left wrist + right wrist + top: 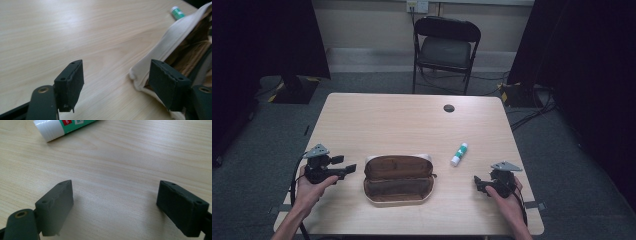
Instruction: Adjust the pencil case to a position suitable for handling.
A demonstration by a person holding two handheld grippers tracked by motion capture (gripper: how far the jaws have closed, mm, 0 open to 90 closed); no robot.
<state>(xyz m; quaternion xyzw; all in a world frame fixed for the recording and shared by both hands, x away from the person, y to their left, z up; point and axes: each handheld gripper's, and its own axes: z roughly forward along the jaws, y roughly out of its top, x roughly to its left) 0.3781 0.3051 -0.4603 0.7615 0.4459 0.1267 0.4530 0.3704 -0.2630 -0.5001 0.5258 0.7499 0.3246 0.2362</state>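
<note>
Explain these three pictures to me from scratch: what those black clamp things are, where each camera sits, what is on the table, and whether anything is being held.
A person sits at a wooden table and holds a hand tool in each hand. Each tool is a gripper with two black jaws that open and shut like tongs.

The wide picture comes from a fixed camera above, looking down: the left gripper shows at the left, the right gripper at the right. The other two pictures come from small cameras riding on each gripper, looking along its jaws.

On the table lie an open brown pencil case with a cream outer side and a green and white glue stick. A black chair stands behind the table.

Nothing is held. Both grippers are open; the left one sits right beside the pencil case's end, the right one over bare wood near the glue stick.
</note>
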